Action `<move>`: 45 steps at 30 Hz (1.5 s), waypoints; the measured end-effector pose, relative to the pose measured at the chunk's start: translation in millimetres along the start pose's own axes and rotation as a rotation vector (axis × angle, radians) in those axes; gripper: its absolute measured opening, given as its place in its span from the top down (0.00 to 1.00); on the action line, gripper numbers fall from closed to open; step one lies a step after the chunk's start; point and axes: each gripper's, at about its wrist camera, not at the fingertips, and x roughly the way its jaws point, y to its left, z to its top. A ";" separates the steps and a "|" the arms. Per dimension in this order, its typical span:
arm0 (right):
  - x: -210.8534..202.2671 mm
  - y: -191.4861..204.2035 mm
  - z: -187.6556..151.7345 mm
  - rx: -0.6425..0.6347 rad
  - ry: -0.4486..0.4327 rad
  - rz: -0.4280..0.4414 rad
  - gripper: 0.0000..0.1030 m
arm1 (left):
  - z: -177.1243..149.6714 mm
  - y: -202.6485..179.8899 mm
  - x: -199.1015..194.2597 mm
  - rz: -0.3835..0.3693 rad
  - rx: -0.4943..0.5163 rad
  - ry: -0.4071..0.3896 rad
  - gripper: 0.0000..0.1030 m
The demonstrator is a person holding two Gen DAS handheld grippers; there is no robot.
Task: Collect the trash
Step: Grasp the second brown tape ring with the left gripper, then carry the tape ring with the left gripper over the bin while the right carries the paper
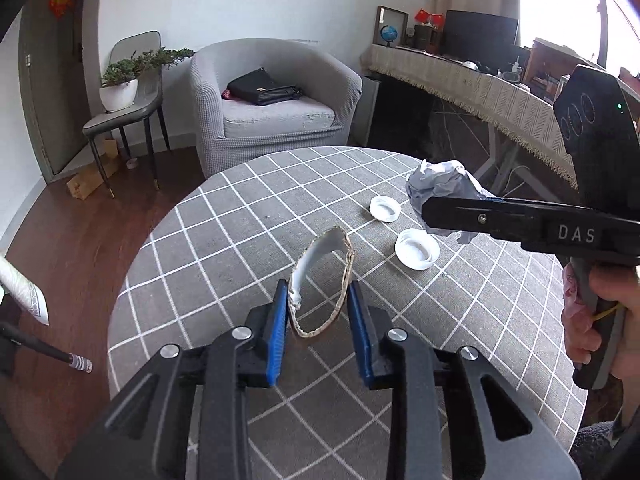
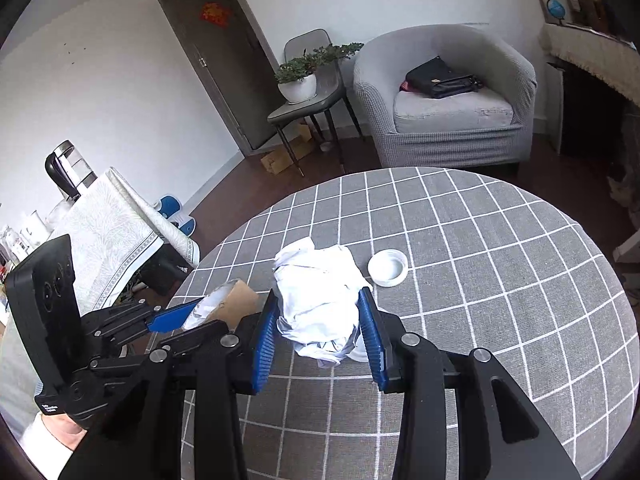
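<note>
My left gripper (image 1: 318, 292) is shut on a squashed cardboard ring (image 1: 320, 280), white inside, with a blue pad against each side, above the round checked table (image 1: 240, 240). The right wrist view shows that same gripper (image 2: 204, 316) at the left with the cardboard ring (image 2: 232, 300) in its jaws. My right gripper (image 2: 318, 296) is shut on a ball of crumpled white paper (image 2: 320, 308). From the left wrist view it (image 1: 428, 212) appears side-on with the crumpled paper (image 1: 444, 184). Two white lids (image 1: 385, 208) (image 1: 417, 248) lie on the cloth. One lid (image 2: 387, 267) is in plain sight.
Beyond the table stand a grey armchair (image 1: 276, 96) with a black bag and a chair holding a potted plant (image 1: 120, 88). A cloth-covered desk (image 1: 500, 92) runs along the right. A side table (image 2: 108, 232) with a kettle stands at the left.
</note>
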 end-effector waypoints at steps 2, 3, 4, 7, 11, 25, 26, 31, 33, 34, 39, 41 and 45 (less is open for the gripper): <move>3.2 11.3 -2.1 -0.026 0.013 0.003 0.62 | -5.7 6.0 -12.4 0.020 -0.030 -0.017 0.70; 4.8 17.3 -2.7 -0.039 0.019 0.005 0.62 | -8.5 9.0 -18.9 0.029 -0.045 -0.025 0.70; 6.2 22.6 -2.9 -0.050 0.022 0.008 0.62 | -11.6 12.3 -26.6 0.040 -0.061 -0.035 0.70; 10.3 38.1 -3.1 -0.069 0.029 0.022 0.62 | -20.0 20.6 -50.1 0.077 -0.092 -0.058 0.70; 17.1 61.3 -3.0 -0.089 0.034 0.050 0.62 | -30.5 37.4 -81.9 0.147 -0.145 -0.073 0.70; 59.2 164.3 -18.6 -0.197 0.092 0.164 0.62 | -85.5 111.5 -155.1 0.279 -0.281 -0.077 0.70; 62.1 170.6 -19.3 -0.202 0.095 0.173 0.62 | -90.1 116.1 -155.3 0.286 -0.290 -0.073 0.70; 83.7 202.2 -27.4 -0.228 0.123 0.213 0.62 | -116.0 142.2 -150.7 0.308 -0.335 -0.040 0.70; 92.5 213.8 -29.8 -0.240 0.138 0.224 0.62 | -128.1 152.4 -146.4 0.320 -0.347 -0.026 0.70; 96.4 219.7 -30.8 -0.248 0.144 0.229 0.62 | -133.5 158.1 -142.4 0.321 -0.360 -0.013 0.70; 109.6 240.4 -36.0 -0.269 0.163 0.255 0.62 | -162.4 182.1 -130.0 0.356 -0.396 0.071 0.70; 116.2 246.5 -38.4 -0.271 0.177 0.263 0.62 | -170.5 187.8 -125.8 0.363 -0.399 0.101 0.70; 126.2 263.8 -43.6 -0.288 0.195 0.276 0.62 | -189.5 201.0 -118.7 0.376 -0.419 0.166 0.70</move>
